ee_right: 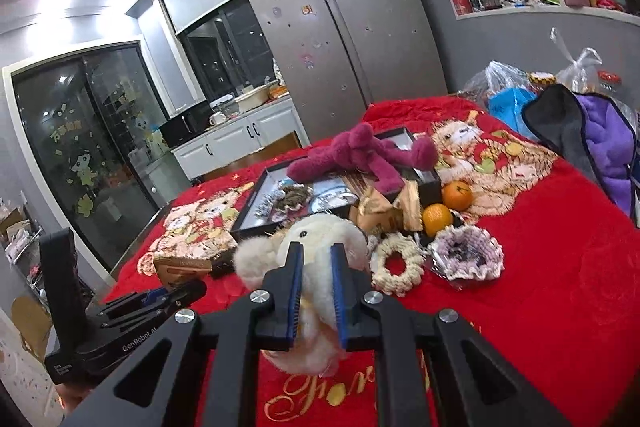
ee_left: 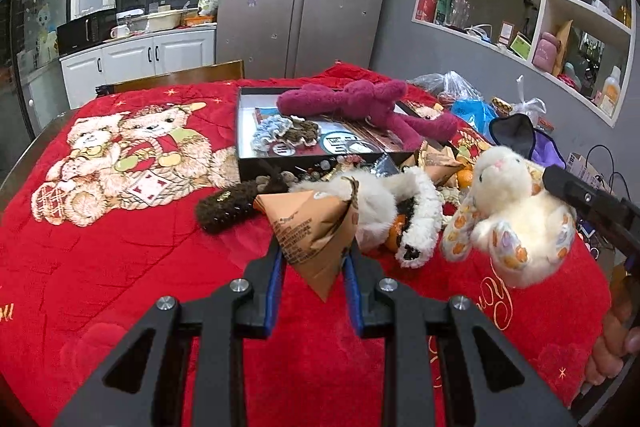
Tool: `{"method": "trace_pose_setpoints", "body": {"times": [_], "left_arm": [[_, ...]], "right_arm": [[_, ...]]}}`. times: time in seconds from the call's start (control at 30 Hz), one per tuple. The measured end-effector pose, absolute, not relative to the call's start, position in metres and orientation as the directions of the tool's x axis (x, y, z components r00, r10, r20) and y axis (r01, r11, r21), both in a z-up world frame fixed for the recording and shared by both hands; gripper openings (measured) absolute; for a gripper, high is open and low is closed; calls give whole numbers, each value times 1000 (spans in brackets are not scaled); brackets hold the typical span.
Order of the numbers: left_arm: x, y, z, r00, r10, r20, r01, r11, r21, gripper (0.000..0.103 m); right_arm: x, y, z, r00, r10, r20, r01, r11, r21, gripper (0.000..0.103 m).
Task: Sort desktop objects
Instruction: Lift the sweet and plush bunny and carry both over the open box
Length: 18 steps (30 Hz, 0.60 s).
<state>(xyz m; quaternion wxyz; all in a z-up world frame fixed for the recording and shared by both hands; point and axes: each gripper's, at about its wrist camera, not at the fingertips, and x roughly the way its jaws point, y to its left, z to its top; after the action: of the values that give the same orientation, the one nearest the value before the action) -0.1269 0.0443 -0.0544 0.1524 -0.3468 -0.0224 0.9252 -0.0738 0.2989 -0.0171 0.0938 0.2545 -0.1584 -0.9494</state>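
My left gripper (ee_left: pixel 314 253) is shut on a brown paper pyramid packet (ee_left: pixel 312 227) and holds it above the red blanket (ee_left: pixel 140 267). My right gripper (ee_right: pixel 316 255) is shut on a cream plush bunny (ee_right: pixel 320 233), also lifted off the blanket. The left wrist view shows the same bunny (ee_left: pixel 512 215) at the right, hanging from a black finger (ee_left: pixel 576 195) of the right gripper. Behind them a black tray (ee_left: pixel 242 131) holds a magenta plush toy (ee_left: pixel 360 103) and scrunchies (ee_left: pixel 284 131).
A pile lies in front of the tray: a brown fuzzy clip (ee_left: pixel 228 205), a white furry toy (ee_left: pixel 400 203), more brown packets (ee_right: pixel 376 211), two oranges (ee_right: pixel 456 195), a cream scrunchie (ee_right: pixel 398 263) and a lilac one (ee_right: pixel 468 253). A purple cloth (ee_right: pixel 600 147) and plastic bags crowd the far right.
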Motion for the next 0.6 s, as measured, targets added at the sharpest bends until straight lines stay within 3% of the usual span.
{"method": "trace_pose_setpoints", "body": {"times": [0.6], "left_arm": [[-117, 32, -25, -746, 278, -605, -251, -959, -132, 27]], "right_arm": [[-83, 256, 18, -853, -330, -405, 208, -926, 316, 14]]}}
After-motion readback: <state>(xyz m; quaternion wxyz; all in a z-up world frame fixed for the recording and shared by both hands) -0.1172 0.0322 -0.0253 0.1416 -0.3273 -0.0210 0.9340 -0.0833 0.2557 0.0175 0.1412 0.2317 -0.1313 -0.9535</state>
